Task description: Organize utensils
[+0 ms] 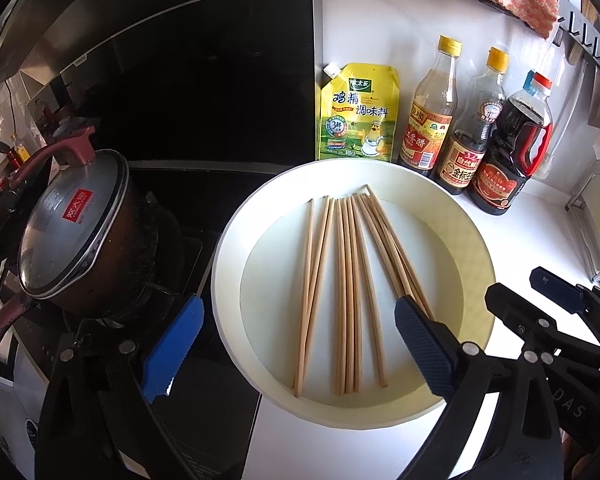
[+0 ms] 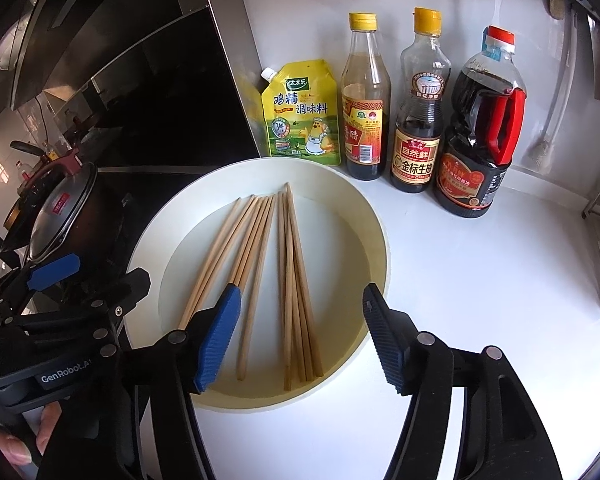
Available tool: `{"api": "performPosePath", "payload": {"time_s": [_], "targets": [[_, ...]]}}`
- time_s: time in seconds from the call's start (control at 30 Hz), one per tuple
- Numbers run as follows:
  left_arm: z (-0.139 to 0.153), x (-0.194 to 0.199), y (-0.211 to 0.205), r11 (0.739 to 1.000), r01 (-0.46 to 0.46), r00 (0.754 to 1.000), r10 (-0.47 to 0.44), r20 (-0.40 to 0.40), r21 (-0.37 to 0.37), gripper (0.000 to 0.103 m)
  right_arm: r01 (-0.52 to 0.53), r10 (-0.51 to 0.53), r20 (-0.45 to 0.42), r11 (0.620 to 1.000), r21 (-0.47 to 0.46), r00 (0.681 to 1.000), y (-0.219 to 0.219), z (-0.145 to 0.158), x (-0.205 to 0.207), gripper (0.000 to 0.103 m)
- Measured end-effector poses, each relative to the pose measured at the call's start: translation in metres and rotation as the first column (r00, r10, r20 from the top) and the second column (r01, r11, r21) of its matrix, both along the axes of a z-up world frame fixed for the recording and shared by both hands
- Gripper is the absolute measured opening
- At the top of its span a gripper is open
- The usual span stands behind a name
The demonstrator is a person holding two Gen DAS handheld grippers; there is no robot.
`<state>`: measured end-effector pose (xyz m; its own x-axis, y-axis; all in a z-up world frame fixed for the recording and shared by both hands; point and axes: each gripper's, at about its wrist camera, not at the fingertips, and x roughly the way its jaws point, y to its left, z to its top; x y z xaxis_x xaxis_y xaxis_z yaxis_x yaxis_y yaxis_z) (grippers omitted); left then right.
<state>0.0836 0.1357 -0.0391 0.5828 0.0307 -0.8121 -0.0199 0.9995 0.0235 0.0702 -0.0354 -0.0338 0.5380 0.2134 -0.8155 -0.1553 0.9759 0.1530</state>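
Blue ribbed pads sit nearest you on both tools, and neither has hold of anything: the left gripper [image 1: 296, 354] stands spread very wide, one finger out over the stove edge and the other low over the right-hand sticks, while the right gripper [image 2: 300, 338] is about two-thirds open, straddling the near ends of the right cluster without pressing them. The wooden chopsticks [image 1: 348, 292] lie loose in the cream round plate [image 1: 476, 240] on the white counter [image 2: 480, 280], fanned into a left group, a middle group and a crossed right group, thick ends toward you. For the gather, you likely want to come in low at the near ends and close slowly so the sticks roll together rather than skid up the plate's sloped wall. Square the pads across the bundle; the crossed pair on the right may scissor out. Keep clear of the lidded pot [image 1: 74, 224] on the stove. Behind the plate stand the yellow seasoning pouch [image 2: 300, 114], a vinegar bottle [image 2: 365, 100] and two soy sauce bottles [image 2: 420, 108], near enough to knock.
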Motion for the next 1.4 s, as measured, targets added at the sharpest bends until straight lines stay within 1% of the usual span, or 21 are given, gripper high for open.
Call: {"api": "performPosePath", "payload": {"time_s": [0.17,0.4,0.67,0.87,1.4], "targets": [[0.0003,-0.0006,0.0015,1.000,-0.008,1.000,0.008,0.000,0.001,0.096,0.016,-0.016,-0.003,1.000,0.008,1.000,-0.0036,0.0001,0.0001,0.066],[-0.0007,0.0003,0.0033,1.000,-0.021,1.000,0.021,-0.006,0.005,0.096,0.017,-0.017,0.000,1.000,0.003,1.000,-0.0027,0.0013,-0.0005,0.070],[-0.0001,0.0010,0.0007,0.999,-0.022,1.000,0.022,-0.001,0.033,0.097,0.018,-0.018,0.001,1.000,0.002,1.000,-0.0018,0.0010,-0.0007,0.071],[0.0014,-0.0008,0.0018,0.999,-0.033,0.999,0.033,0.012,0.035,0.097,0.017,-0.017,0.002,1.000,0.001,1.000,-0.0019,0.0009,-0.0008,0.071],[0.0020,0.0004,0.0022,1.000,-0.015,1.000,0.015,0.006,0.001,0.097,0.015,-0.015,-0.002,1.000,0.003,1.000,-0.0013,0.0002,-0.0006,0.071]]}}
